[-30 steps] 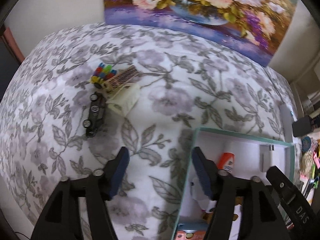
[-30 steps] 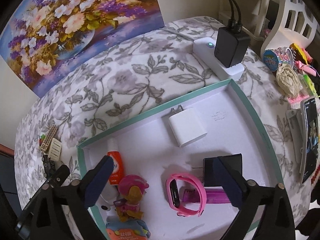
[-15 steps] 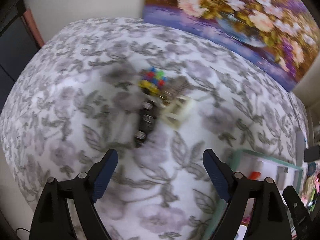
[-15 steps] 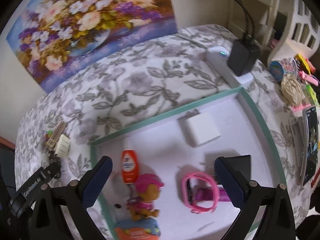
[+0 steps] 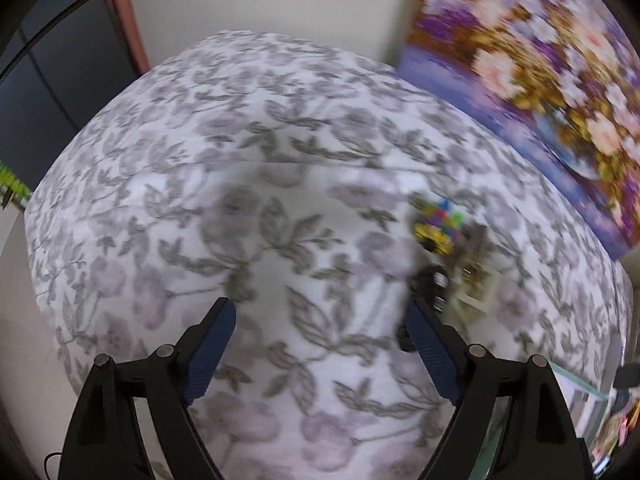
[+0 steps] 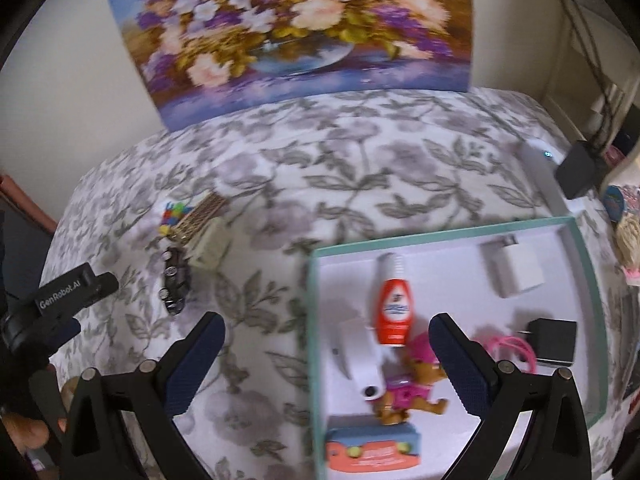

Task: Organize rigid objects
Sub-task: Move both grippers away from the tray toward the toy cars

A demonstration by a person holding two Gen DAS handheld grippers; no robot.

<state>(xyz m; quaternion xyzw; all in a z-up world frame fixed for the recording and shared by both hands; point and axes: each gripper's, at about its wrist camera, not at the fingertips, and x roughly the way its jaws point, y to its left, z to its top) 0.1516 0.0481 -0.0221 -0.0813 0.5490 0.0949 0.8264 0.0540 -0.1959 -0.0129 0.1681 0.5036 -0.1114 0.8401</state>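
Note:
My left gripper (image 5: pixel 322 332) hangs open over bare flowered bedspread, nothing between its jaws. Just past its right finger lies a blurred pile: a black toy car (image 5: pixel 430 284), a cream block (image 5: pixel 476 292) and coloured blocks (image 5: pixel 436 220). My right gripper (image 6: pixel 326 332) is open too, straddling the left wall of the teal box (image 6: pixel 440 236). Inside the box lie a red bottle (image 6: pixel 394 308), a toy dog (image 6: pixel 404 384), a white charger (image 6: pixel 516 272), a black charger (image 6: pixel 554 340) and a pink watch (image 6: pixel 512 350). The right wrist view shows the toy car (image 6: pixel 174 280) left of the box.
A flower painting (image 6: pixel 300 32) leans on the wall behind the bed. A white power strip (image 6: pixel 540 172) with a black adapter (image 6: pixel 578 168) lies at the far right beside small clutter. The left gripper's body (image 6: pixel 68 292) and a hand (image 6: pixel 24 428) show at the lower left.
The left gripper swung left, away from the teal box, and its jaws widened; the toy pile now sits at its right. The right gripper also shifted left, from inside the box to its left wall.

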